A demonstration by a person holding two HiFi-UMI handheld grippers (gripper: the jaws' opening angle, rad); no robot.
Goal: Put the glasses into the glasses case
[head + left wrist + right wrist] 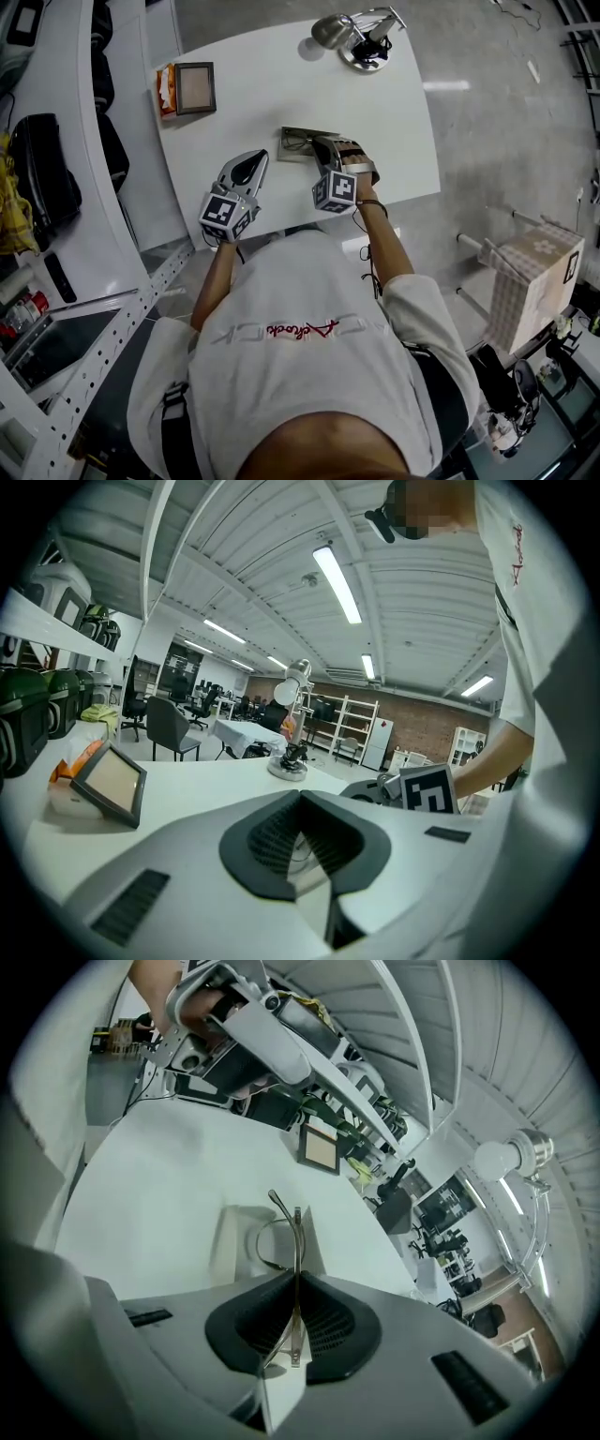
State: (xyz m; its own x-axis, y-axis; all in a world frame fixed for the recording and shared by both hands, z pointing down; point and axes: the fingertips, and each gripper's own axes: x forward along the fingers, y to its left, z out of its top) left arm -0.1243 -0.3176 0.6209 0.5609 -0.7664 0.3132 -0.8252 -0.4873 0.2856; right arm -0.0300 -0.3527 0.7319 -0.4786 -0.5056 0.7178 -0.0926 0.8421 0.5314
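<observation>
The person stands at a white table (pixel 398 122) and holds one tool in each hand. The right tool (pixel 296 1283) has its jaws closed on the glasses (pixel 284 1241). The thin metal frame is pinched between the two dark ribbed pads, and the rest of it sticks out forward past the jaw tips. One curved temple end points up and away from the tool. The glasses hang directly over the glasses case (pixel 232 1232), which lies open on the table just in front of this tool. I cannot tell if the glasses touch the case or are only above it. In the head view the right tool (pixel 325 150) is at the right end of the grey glasses case (pixel 298 141), near the front edge of the table. The left tool (pixel 251 161) is to the left of the case and does not touch it. In the left gripper view the left tool (pixel 300 803) has its jaws brought together at the tips, and nothing is held between them. Farther back on the table, at the left, stands a small picture frame (pixel 195 87) with an orange packet (pixel 166 90) beside it. A silver desk lamp (pixel 361 37) stands at the far edge, to the right.
</observation>
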